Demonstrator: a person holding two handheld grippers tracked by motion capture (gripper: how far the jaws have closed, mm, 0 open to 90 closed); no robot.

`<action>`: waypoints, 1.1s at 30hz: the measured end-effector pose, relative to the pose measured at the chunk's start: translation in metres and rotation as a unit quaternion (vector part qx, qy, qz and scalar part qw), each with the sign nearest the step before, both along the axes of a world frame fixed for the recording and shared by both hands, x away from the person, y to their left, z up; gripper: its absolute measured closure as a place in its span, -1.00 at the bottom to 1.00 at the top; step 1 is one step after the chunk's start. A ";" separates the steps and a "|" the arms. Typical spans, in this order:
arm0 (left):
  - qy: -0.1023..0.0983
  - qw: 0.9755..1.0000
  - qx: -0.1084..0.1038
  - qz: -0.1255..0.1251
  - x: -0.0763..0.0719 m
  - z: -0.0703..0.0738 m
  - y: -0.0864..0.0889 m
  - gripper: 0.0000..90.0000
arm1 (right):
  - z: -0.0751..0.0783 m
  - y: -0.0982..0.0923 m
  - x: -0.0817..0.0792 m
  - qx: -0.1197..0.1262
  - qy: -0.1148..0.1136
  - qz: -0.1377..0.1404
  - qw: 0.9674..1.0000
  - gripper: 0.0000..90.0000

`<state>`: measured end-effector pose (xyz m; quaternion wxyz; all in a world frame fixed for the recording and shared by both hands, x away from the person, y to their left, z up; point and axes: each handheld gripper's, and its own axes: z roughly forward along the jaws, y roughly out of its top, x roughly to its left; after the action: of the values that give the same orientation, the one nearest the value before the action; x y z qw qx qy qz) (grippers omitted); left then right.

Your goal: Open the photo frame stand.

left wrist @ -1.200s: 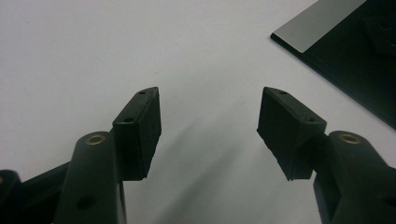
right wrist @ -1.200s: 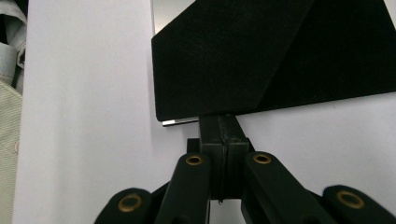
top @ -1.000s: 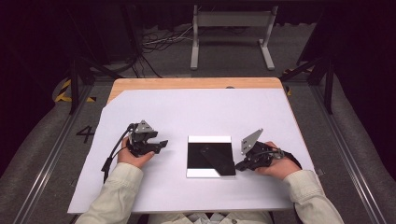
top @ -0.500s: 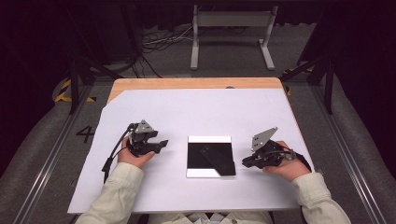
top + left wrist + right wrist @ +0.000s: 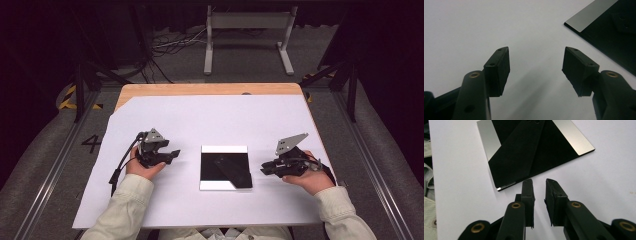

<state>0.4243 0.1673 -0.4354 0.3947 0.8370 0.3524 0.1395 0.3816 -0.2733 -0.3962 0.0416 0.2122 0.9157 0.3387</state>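
A black square plate (image 5: pixel 224 166) lies mid-counter between both grippers. The right gripper (image 5: pixel 539 185) view shows a dark strip across it; its empty jaws have just been opening. The left gripper (image 5: pixel 535 58) gapes empty over the white counter (image 5: pixel 210 120).

Bright table, dark surroundings

Even overhead light whitens the white sheet (image 5: pixel 200 125); beyond it the floor falls into gloom. The black square plate (image 5: pixel 534 152) shows glare strips; nearby jaws cast soft shadows and look slightly blurred.
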 end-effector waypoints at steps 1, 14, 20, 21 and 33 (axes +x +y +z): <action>-0.001 1.000 0.000 0.000 0.000 0.000 0.000 -0.12 | 0.000 0.000 0.000 0.003 -0.001 0.000 1.000 0.71; -0.002 1.000 0.002 -0.001 0.001 -0.001 0.000 -0.12 | -0.009 -0.004 -0.004 0.044 0.010 0.032 0.998 0.87; 0.000 1.000 0.000 0.001 0.000 -0.001 0.000 -0.12 | -0.015 -0.001 -0.005 0.048 0.027 0.050 0.997 0.96; 0.001 1.000 0.000 0.000 0.000 -0.001 0.000 -0.12 | -0.016 -0.001 -0.005 0.046 0.032 0.054 0.997 0.98; 0.000 1.000 0.000 0.000 0.000 -0.001 -0.001 -0.12 | -0.027 0.008 -0.005 0.021 0.090 0.069 0.993 1.00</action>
<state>0.4247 0.1666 -0.4366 0.3948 0.8369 0.3526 0.1394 0.3770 -0.2651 -0.4236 -0.0687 0.1793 0.9208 0.3395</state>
